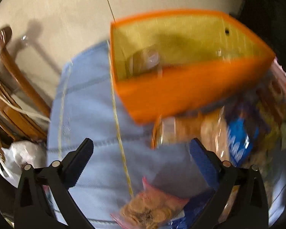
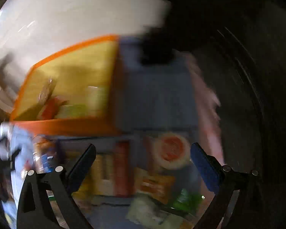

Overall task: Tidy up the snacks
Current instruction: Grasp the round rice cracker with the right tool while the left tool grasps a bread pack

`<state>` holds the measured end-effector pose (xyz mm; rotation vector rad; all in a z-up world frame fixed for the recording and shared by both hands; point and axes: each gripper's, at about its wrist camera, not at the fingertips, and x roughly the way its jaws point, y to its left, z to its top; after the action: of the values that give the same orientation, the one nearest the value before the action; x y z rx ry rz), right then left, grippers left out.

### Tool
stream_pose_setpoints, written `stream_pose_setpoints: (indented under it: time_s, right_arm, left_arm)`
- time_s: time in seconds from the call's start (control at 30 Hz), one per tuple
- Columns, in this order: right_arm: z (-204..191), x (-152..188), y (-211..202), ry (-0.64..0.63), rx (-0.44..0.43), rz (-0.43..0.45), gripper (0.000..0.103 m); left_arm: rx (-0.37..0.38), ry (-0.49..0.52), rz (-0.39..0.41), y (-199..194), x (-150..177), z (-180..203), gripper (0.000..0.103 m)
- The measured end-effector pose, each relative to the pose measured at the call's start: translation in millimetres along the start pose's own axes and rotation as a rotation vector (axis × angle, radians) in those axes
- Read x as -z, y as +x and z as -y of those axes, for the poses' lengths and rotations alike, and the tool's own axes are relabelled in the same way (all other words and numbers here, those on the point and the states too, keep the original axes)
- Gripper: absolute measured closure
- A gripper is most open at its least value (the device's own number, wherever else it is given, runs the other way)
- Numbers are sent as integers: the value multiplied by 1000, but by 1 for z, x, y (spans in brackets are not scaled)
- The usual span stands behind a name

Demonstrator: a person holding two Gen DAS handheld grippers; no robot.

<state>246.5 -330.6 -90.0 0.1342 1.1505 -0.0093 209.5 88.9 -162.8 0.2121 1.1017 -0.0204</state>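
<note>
While motion smears snack packets (image 2: pixel 154 187), orange bin (image 1: pixel 181 93) half legible, both jaws spread, empty.

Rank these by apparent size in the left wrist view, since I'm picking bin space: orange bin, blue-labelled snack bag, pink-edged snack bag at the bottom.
1. orange bin
2. blue-labelled snack bag
3. pink-edged snack bag

The last two are blurred, partly hidden and nearer the camera, so their order is unsure.

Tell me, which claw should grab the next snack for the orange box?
Probably the right claw: it is open above several snack packets. The open left claw mostly frames bare blue cloth beside the orange box.
</note>
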Motion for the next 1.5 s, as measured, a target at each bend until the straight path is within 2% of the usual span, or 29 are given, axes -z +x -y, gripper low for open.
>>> stream_pose_setpoints:
  time_s: [0.07, 0.2, 0.27, 0.33, 0.43, 0.47, 0.57, 0.67, 0.73, 0.77, 0.93, 1.0, 1.1, 1.13, 1.17, 1.2, 1.23, 1.3, 1.37, 1.43, 1.5]
  right_arm:
    - [21, 6, 18, 96, 31, -34, 3]
    - [15, 8, 60, 64, 20, -38, 3]
    - [6, 4, 84, 36, 15, -79, 3]
    - [-2, 0, 99, -27, 103, -59, 3]
    - [-11, 0, 115, -142, 157, -87, 3]
    - [-11, -1, 115, -158, 152, -81, 3]
    - [-3, -7, 121, -119, 97, -102, 3]
    - [-7, -6, 124, -140, 101, -96, 3]
    - [-8, -5, 124, -139, 101, -98, 3]
    - [-9, -5, 124, -138, 102, -98, 3]
    - [5, 1, 117, -110, 103, -96, 3]
    - [5, -3, 115, -89, 114, -118, 3]
    - [0, -4, 114, -78, 125, -136, 3]
    - [-1, -3, 113, -73, 125, -131, 5]
    - [-3, -1, 111, -69, 123, -120, 11]
    - [-7, 2, 107, -79, 120, -103, 16]
    - [-10, 5, 104, -91, 118, -92, 24]
    - [-15, 14, 100, -99, 116, -90, 26]
    - [-15, 17, 97, -86, 114, -94, 27]
    - [-15, 23, 94, -63, 105, -100, 28]
    - [-17, 29, 87, -46, 95, -95, 28]
  left_arm:
    - [48, -24, -28, 12, 15, -2, 4]
    - [84, -55, -56, 30, 23, -6, 4]
    - [88, -49, -51, 35, 19, -2, 4]
    - [97, -49, -24, 34, 13, 0, 4]
    - [141, -47, -6, 39, 2, 7, 4]
    - [153, -35, -1, 43, -2, 12, 4]
    - [116, -27, 7, 52, -12, 20, 4]
    - [187, -111, -14, 61, -22, 17, 4]
    - [162, -125, -30, 68, -24, 21, 4]
    - [144, -113, -46, 75, -25, 25, 4]
    - [219, -58, -81, 82, -23, 34, 4]
    - [250, -85, -115, 91, -28, 30, 4]
    - [226, -69, -106, 96, -34, 33, 4]
    - [218, -77, -101, 97, -35, 33, 4]
    - [218, -80, -91, 96, -34, 33, 4]
    - [217, -86, -75, 95, -33, 32, 6]
    - [210, -93, -64, 94, -31, 30, 13]
    - [192, -114, -40, 88, -26, 25, 31]
    - [158, -121, -38, 85, -24, 19, 56]
    - [118, -70, -45, 84, -24, 21, 64]
    - [132, -73, -58, 83, -24, 19, 70]
